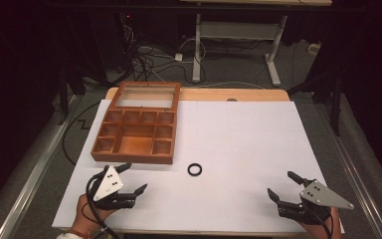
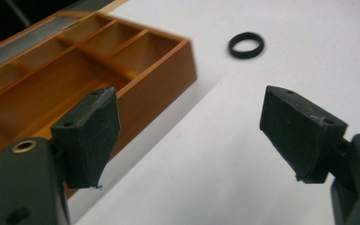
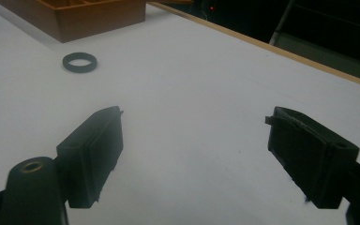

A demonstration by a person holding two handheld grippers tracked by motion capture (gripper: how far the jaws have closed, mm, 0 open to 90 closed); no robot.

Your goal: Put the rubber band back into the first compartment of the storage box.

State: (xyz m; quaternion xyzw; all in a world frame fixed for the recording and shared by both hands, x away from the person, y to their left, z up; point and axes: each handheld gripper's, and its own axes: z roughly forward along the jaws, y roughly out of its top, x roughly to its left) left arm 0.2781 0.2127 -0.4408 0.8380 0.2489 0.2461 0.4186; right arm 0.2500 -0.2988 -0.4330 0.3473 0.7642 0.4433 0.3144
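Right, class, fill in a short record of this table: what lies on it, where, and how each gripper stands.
surface: white sheet on a wooden table
box: wooden box with open compartments, lid up, far left
ring: black ring flat on the sheet, just right of the box's near corner, untouched
left gripper: jaws open, nothing between them, near the box's front
right gripper: jaws open, nothing between them, near right edge
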